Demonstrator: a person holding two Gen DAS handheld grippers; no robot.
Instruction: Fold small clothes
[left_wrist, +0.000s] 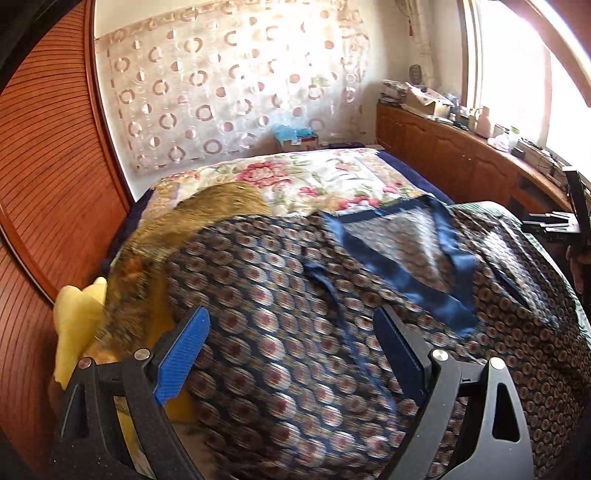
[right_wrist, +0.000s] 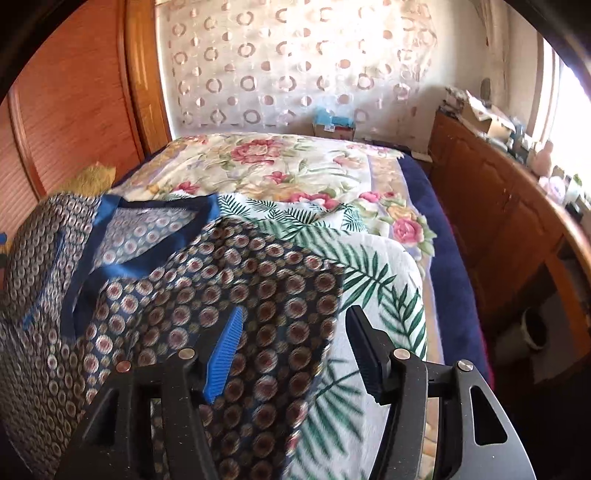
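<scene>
A dark blue garment (left_wrist: 277, 277) printed with rows of round motifs lies spread on the bed, front up, its blue-trimmed neckline (left_wrist: 458, 266) toward the far side. My left gripper (left_wrist: 291, 314) hovers over its middle, open wide, with nothing between the blue pads. In the right wrist view the same garment (right_wrist: 258, 258) fills the left half, its neckline (right_wrist: 110, 206) at the upper left. My right gripper (right_wrist: 295, 310) is open above the garment's right edge. The cloth lies below the gap and the pads do not press on it.
Under the garment lie a palm-leaf quilt (right_wrist: 380, 266) and a floral blanket (right_wrist: 277, 158). A yellow cloth (left_wrist: 74, 314) and a brown furry cloth (left_wrist: 221, 206) sit at the left. Wooden cabinets (right_wrist: 498, 206) with clutter on top run along the right, and a wooden wardrobe (left_wrist: 48, 166) stands at the left.
</scene>
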